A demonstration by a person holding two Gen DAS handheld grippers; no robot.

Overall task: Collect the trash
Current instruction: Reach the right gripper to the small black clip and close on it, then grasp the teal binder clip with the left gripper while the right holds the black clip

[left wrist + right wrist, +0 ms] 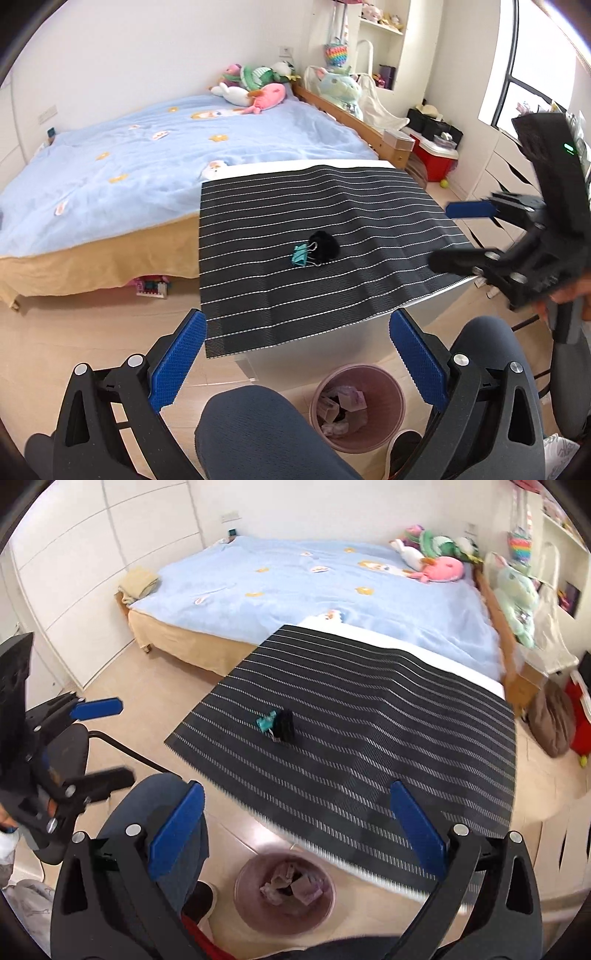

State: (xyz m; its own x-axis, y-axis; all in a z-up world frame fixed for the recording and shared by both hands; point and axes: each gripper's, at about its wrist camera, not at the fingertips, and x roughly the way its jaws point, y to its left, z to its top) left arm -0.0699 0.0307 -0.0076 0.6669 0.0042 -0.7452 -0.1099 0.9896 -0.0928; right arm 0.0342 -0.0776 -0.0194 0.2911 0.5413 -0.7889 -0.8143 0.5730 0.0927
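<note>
From the left wrist camera, the left gripper hangs with its blue fingers wide apart above the near edge of the striped mat, which overhangs the white table; the pink trash bin, part full of crumpled scraps, stands on the floor just below between the person's knees, and a teal binder clip touches a black fuzzy ball mid-mat with bare mat all round. From the right wrist camera, the right gripper is likewise spread wide over the mat's near edge and the bin, the bed closing off the far side.
</note>
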